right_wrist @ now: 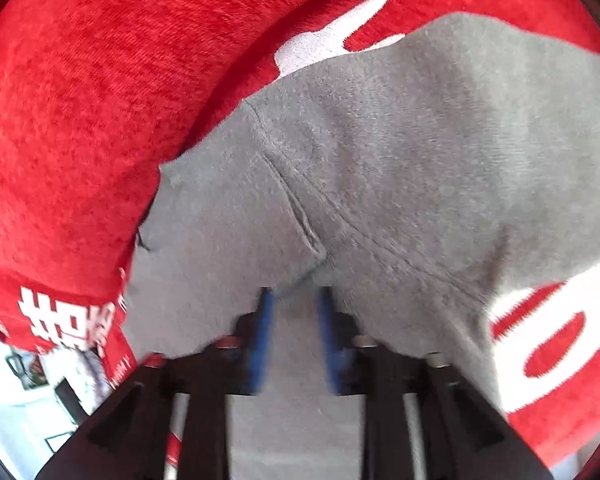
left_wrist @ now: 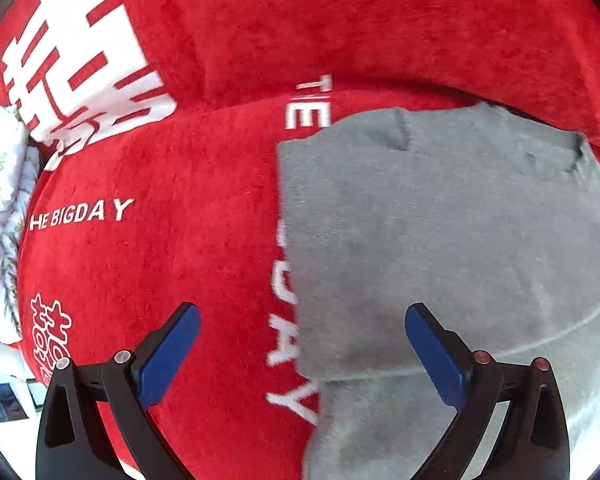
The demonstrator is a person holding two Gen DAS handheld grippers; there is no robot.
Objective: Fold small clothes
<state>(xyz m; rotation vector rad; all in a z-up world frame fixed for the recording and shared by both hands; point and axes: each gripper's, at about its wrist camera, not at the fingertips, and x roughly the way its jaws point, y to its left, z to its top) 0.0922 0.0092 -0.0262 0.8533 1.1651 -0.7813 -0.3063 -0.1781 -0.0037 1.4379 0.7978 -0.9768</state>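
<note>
We hover over a small grey garment point(left_wrist: 440, 240) laid flat on a red plush blanket point(left_wrist: 160, 264) printed with white characters and the words "THE BIGDAY", a soft, level bed that keeps the cloth from sliding while we fold. Our left gripper point(left_wrist: 302, 320) hangs released above the garment's left edge, its blue pads point(left_wrist: 172, 356) spread wide with nothing between them, one over the blanket and one over the grey cloth; it seems poised to steady or take that edge. Our right gripper point(right_wrist: 294, 304) points down at a raised ridge of the same garment point(right_wrist: 380, 152), where a stitched seam point(right_wrist: 292, 204) runs toward its tips. Its jaws stand partly apart around that ridge and, as far as the blurred view allows, the pads are not pinching the fabric, so we read this as a let-go with the layer settling onto the one beneath. A white floral-print cloth point(left_wrist: 4, 184) lies bunched at the blanket's left margin, apart from the work.
</note>
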